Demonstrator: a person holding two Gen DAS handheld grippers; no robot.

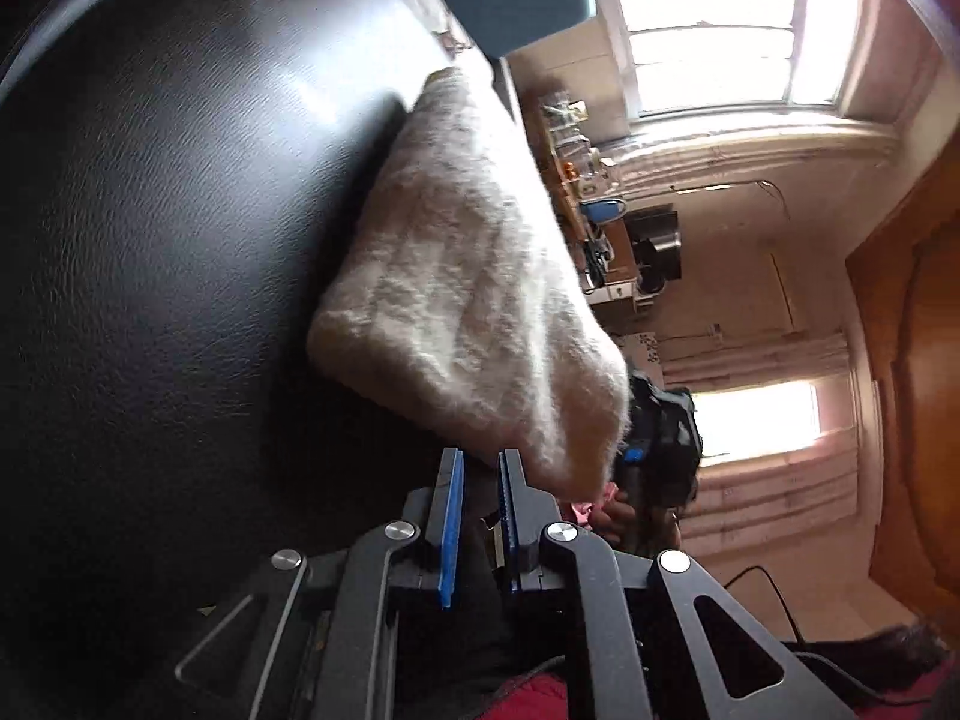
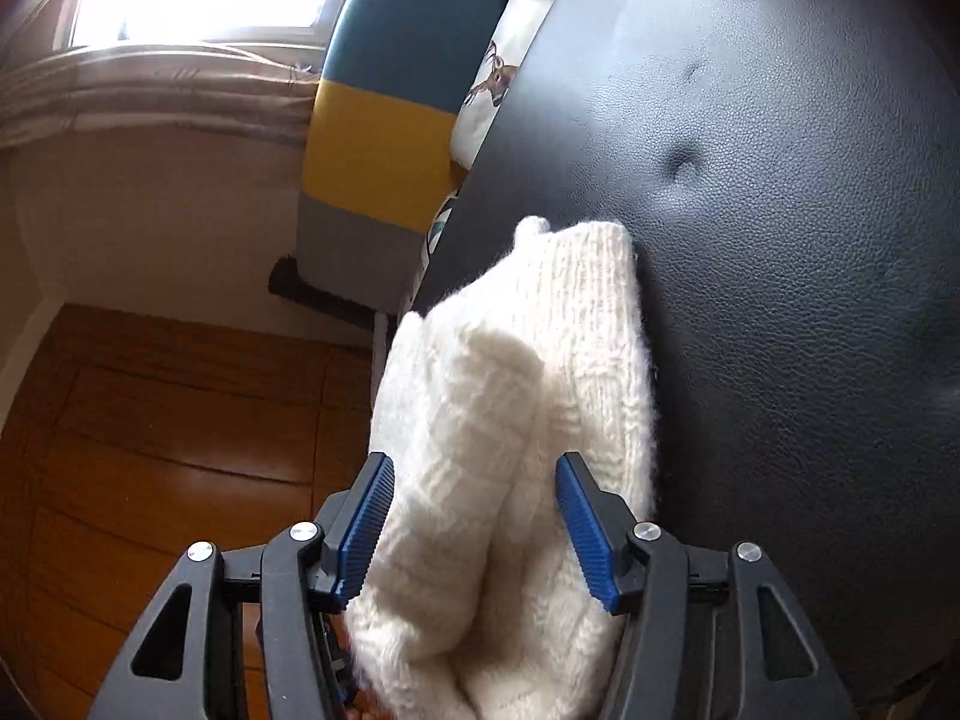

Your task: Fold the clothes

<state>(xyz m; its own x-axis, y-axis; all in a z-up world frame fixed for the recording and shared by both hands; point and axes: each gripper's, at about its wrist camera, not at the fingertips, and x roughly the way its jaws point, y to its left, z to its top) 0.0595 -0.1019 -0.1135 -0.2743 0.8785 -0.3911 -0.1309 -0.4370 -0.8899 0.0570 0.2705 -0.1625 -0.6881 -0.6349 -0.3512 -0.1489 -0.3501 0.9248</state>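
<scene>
Between the blue pads of my right gripper (image 2: 474, 525) sits the folded white knit sweater (image 2: 516, 420); both pads press its thick bundle, so I judge I'm clamping it to keep the fold together. It lies on the black leather seat (image 2: 780, 240), near its edge, long axis running away from me along that edge. My left gripper (image 1: 480, 480) is nearly closed, holding nothing that I can see, beside the sweater's corner.
</scene>
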